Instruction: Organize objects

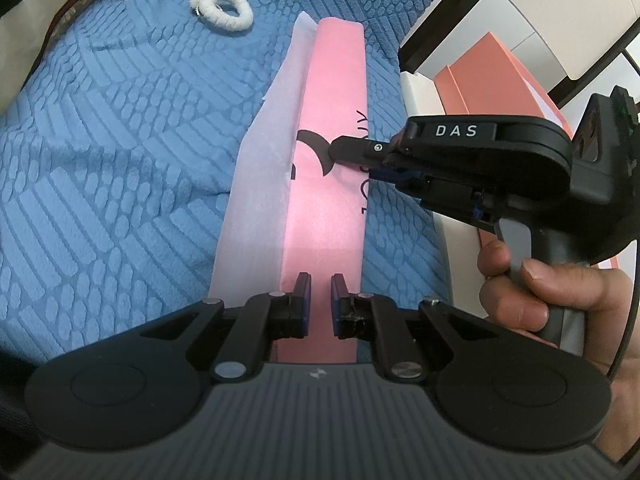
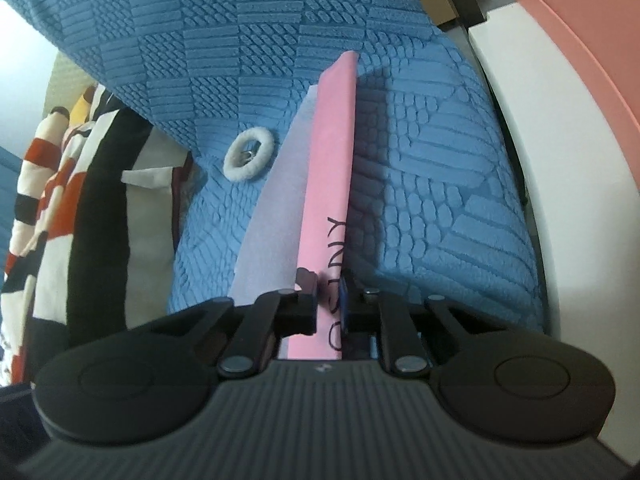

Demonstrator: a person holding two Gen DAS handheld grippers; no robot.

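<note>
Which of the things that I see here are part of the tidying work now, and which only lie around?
In the job:
- pink bag, flat on the blue bedspread
- white tissue sheet beside and under it
- left gripper, shut on the bag's near end
- right gripper, shut on its edge

Lying about:
- white fluffy hair tie
- salmon box
- striped cloth

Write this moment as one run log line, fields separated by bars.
left tool: shut on pink cloth | right tool: shut on pink cloth | surface: blue blanket | nearby: white hair tie
</note>
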